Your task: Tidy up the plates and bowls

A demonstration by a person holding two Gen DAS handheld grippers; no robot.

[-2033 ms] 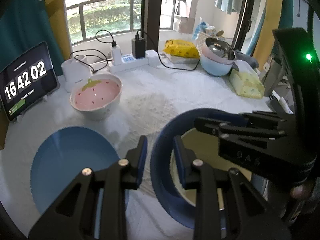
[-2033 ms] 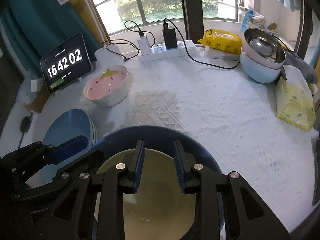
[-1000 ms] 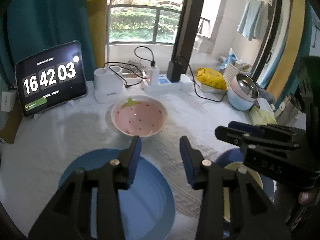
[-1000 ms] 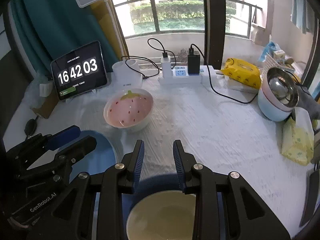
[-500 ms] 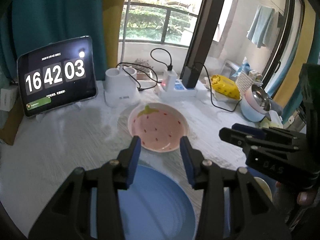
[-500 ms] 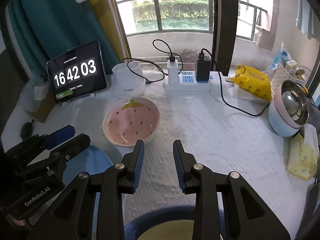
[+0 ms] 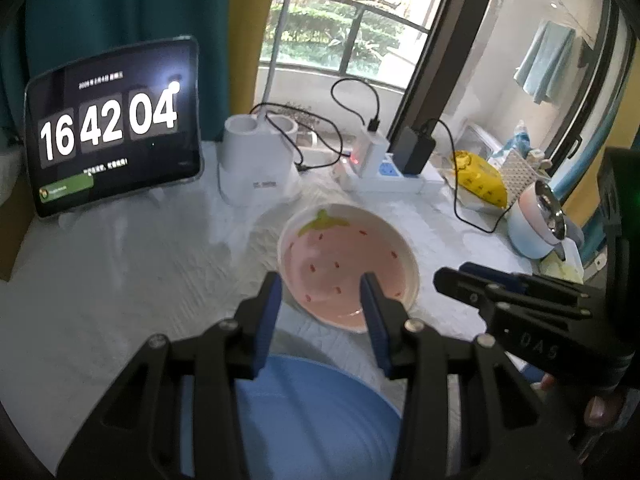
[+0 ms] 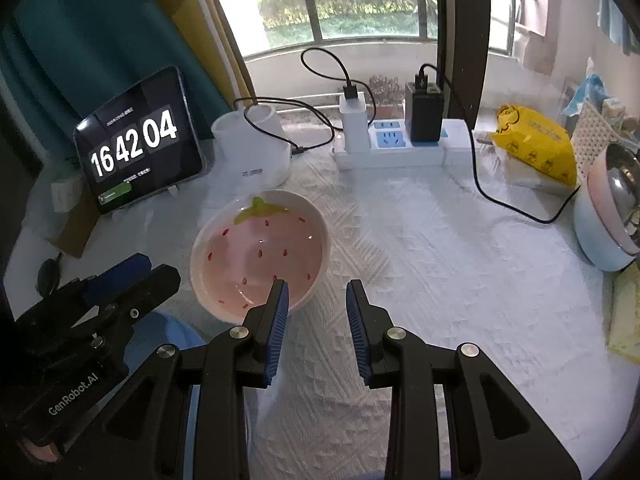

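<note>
A pink strawberry-pattern bowl (image 7: 348, 264) (image 8: 260, 258) sits on the white tablecloth near the table's middle. My left gripper (image 7: 320, 292) hovers over the bowl's near rim, open, nothing between its blue-padded fingers. Below it lies a light blue plate (image 7: 316, 416) (image 8: 168, 334). My right gripper (image 8: 316, 300) stands open just right of the bowl; its left pad overlaps the bowl's rim in the picture, and whether it touches I cannot tell. In the left wrist view the right gripper (image 7: 464, 276) shows at right, and the left gripper (image 8: 140, 268) shows in the right wrist view.
A tablet clock (image 7: 112, 132), a white pot (image 7: 256, 168) and a power strip (image 8: 400, 144) with cables line the far edge. Stacked bowls with a steel one on top (image 8: 612, 216) and a yellow packet (image 8: 536, 148) stand at the right.
Both grippers moved forward and down from the blue plates towards the strawberry bowl, which now looks larger and nearer. The dark blue dish with the cream bowl has dropped out of view.
</note>
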